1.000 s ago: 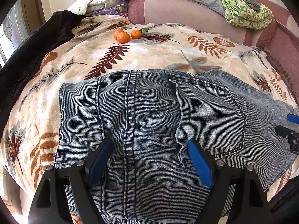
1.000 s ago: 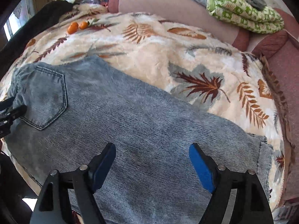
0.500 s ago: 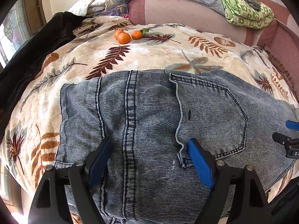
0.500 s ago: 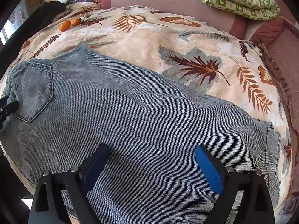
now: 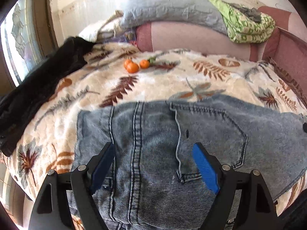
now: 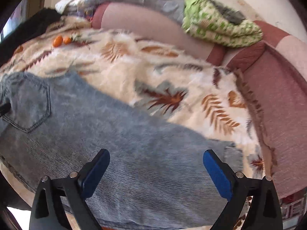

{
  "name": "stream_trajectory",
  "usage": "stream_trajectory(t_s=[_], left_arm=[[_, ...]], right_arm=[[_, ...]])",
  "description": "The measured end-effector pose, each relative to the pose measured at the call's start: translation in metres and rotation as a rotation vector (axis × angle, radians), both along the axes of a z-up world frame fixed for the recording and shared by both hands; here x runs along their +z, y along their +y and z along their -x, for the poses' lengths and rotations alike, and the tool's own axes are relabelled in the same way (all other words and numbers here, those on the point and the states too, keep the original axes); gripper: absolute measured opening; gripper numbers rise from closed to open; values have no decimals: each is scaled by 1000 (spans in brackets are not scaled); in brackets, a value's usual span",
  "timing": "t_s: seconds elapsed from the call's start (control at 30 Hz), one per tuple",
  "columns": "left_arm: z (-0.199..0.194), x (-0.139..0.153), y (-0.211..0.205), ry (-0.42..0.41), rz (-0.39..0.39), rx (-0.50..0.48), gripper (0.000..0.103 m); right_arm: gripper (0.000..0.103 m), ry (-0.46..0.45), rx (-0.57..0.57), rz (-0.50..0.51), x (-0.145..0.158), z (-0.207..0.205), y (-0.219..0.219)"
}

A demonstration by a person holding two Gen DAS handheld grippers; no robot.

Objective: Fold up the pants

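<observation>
1. Denim pants (image 5: 153, 134) lay flat on a leaf-patterned blanket (image 5: 163, 80) that covered the bed, seat side up, with a back pocket (image 5: 209, 134) and the centre seam facing the left wrist camera.
2. Waist end sat toward the left of the scene; in the right wrist view the leg (image 6: 134, 143) ran from the pocket (image 6: 28, 105) at far left to the hem at near right.
3. Left tool (image 5: 153, 164) hung over the seat of the pants, its jaws spread wide, the blue pads (image 5: 205, 168) either side of the seam and pocket edge, gripping nothing.
4. Right tool (image 6: 156, 172) was likewise released, jaws wide apart above the lower leg, with nothing between the pads (image 6: 216, 174).
5. Whether either tool's tips touched the denim could not be told from these views.
6. Three oranges (image 5: 134, 65) lay close together on the far part of the blanket, well apart from the pants.
7. Black garment (image 5: 48, 80) was draped along the left edge of the bed.
8. Green patterned quilt (image 5: 249, 26) was folded on the pink headboard (image 5: 191, 40) at far right, beside a grey pillow (image 5: 168, 5).
</observation>
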State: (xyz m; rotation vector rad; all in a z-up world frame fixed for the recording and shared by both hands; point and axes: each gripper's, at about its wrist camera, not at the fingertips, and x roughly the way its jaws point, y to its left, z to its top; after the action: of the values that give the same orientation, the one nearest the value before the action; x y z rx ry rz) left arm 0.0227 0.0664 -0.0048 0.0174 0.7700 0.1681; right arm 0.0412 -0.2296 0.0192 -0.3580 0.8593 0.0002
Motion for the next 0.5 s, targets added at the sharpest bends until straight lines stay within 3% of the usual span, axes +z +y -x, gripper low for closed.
stream_trajectory(t_s=[0.13, 0.27, 0.5], left_arm=[[4, 6, -5, -42, 8, 13, 83], [10, 2, -19, -29, 13, 25, 83], [20, 2, -51, -33, -60, 6, 83]], right_arm=[[99, -54, -47, -65, 21, 5, -22], [99, -109, -80, -160, 31, 13, -43], [99, -171, -121, -292, 33, 22, -75]])
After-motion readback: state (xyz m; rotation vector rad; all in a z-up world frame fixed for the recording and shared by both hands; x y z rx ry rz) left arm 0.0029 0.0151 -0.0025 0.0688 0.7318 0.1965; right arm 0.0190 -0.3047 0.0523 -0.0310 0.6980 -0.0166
